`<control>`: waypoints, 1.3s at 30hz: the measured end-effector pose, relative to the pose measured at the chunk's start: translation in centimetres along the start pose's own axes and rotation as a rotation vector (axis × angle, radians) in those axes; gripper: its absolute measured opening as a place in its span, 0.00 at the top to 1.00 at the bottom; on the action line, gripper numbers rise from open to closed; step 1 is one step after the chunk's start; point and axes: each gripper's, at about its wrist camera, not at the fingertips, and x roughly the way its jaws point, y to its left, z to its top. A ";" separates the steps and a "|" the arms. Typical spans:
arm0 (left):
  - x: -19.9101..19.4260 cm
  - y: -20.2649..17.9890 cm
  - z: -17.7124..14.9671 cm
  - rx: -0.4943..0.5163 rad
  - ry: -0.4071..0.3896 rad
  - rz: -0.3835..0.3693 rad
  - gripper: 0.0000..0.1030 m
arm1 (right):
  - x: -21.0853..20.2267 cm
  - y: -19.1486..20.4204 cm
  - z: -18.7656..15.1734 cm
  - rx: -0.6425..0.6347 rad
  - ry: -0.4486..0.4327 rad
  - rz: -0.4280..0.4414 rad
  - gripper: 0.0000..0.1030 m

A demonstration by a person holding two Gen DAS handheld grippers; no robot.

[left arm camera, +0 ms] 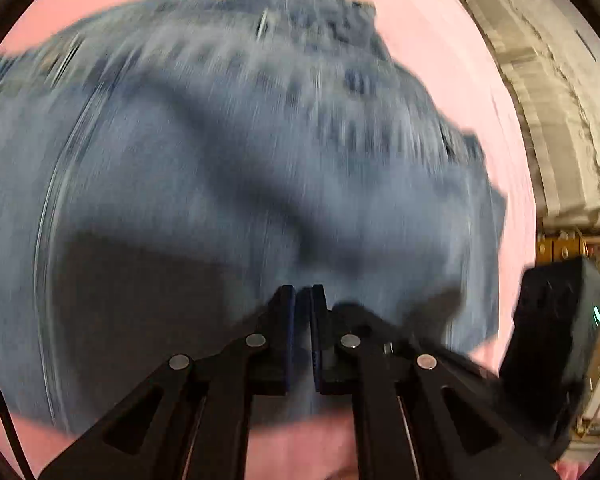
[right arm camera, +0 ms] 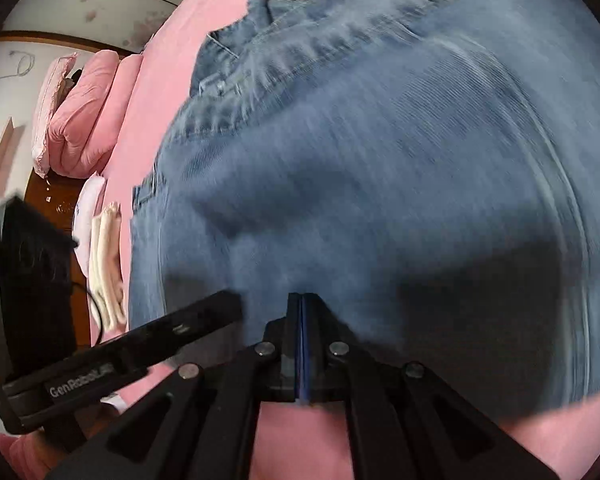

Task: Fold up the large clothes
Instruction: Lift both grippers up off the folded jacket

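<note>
1. Left wrist view: blue denim jeans (left arm camera: 260, 152) lie spread on a pink bed sheet (left arm camera: 472, 80) and fill most of the frame. The picture is motion-blurred, so seams and stitching show only as streaks.
2. Left wrist view: left gripper (left arm camera: 303, 296) points down over the near part of the jeans. Its fingers (left arm camera: 285, 320) stand nearly together, with only a thin slit between the blue pads. Denim shows through the slit; I cannot tell whether any cloth is pinched.
3. Left wrist view: a crumpled, stitched end of the jeans lies at the far side, at the top of the frame. The black body of the right gripper (left arm camera: 556, 340) enters at the right edge.
4. Left wrist view: a pale, cracked wall (left arm camera: 548, 92) stands beyond the bed on the right.
5. Right wrist view: the same jeans (right arm camera: 380, 160) cover the sheet (right arm camera: 172, 60); the waistband with belt loops and a pocket edge lies at the far side, upper left of centre.
6. Right wrist view: right gripper (right arm camera: 302, 300) is over the near part of the jeans, its fingers (right arm camera: 314, 320) pressed together, blue pads meeting. No cloth is visibly held.
7. Right wrist view: the left gripper (right arm camera: 140, 352), black with white lettering, reaches in from the lower left.
8. Right wrist view: a folded pink quilt (right arm camera: 84, 116) and folded cream cloth (right arm camera: 108, 264) lie at the bed's left side.
</note>
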 end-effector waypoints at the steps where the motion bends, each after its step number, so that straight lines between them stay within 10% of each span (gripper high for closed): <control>1: 0.6 -0.2 2.1 -0.013 -0.006 -0.012 0.97 | 0.1 0.3 1.7 0.004 -0.029 -0.006 1.00; 7: -0.3 2.1 9.3 -0.059 -0.109 0.021 0.99 | 1.9 0.1 8.5 -0.001 -0.038 -0.018 1.00; 16: -4.6 9.3 9.0 -0.023 -0.170 0.091 0.99 | -2.2 -3.9 10.0 -0.138 -0.035 0.006 1.00; 25: -8.2 15.5 6.3 -0.008 -0.167 0.259 0.99 | -12.9 -12.7 12.5 0.037 -0.238 -0.500 1.00; 29: -9.6 18.1 5.8 -0.111 -0.201 0.465 0.99 | -13.9 -10.2 13.1 -0.081 -0.213 -0.447 1.00; 33: -11.9 21.6 6.0 -0.226 -0.180 0.447 0.99 | -13.5 -5.9 13.0 -0.227 -0.208 -0.411 1.00; 39: -13.3 16.6 6.5 0.026 -0.157 0.329 0.88 | -8.6 3.1 12.6 -0.612 0.006 -0.179 0.87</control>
